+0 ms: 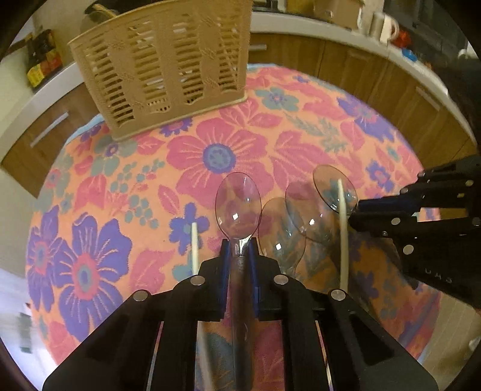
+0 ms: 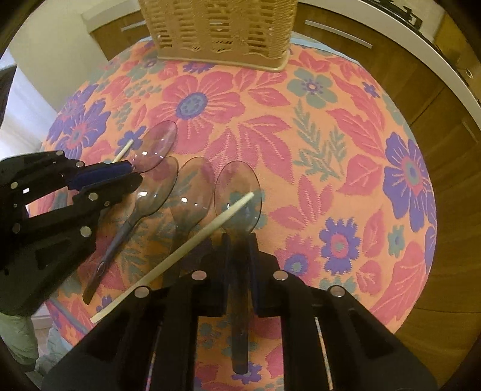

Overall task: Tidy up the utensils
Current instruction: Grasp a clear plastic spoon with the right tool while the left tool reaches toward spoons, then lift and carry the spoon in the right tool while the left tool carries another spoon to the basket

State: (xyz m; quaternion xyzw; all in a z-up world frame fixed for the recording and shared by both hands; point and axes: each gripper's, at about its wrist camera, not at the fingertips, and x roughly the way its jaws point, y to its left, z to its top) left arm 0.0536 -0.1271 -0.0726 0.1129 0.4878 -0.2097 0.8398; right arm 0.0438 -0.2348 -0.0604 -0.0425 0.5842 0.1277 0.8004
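My left gripper (image 1: 239,245) is shut on the handle of a clear plastic spoon (image 1: 237,204), bowl forward, just above the cloth. My right gripper (image 2: 239,240) is shut on another clear spoon (image 2: 237,195); it also shows in the left wrist view (image 1: 354,210). Two more clear spoons (image 2: 156,186) (image 2: 192,192) lie on the cloth between the grippers. A white chopstick (image 2: 180,252) lies across them, and a second one (image 1: 194,249) lies to the left. The beige slotted utensil basket (image 1: 168,63) stands at the far side.
The round table wears a floral orange, pink and purple cloth (image 2: 330,150). Wooden cabinets with a white countertop (image 1: 345,39) curve behind it, with mugs (image 1: 387,27) on top. The table's edge falls off close on the right (image 2: 421,294).
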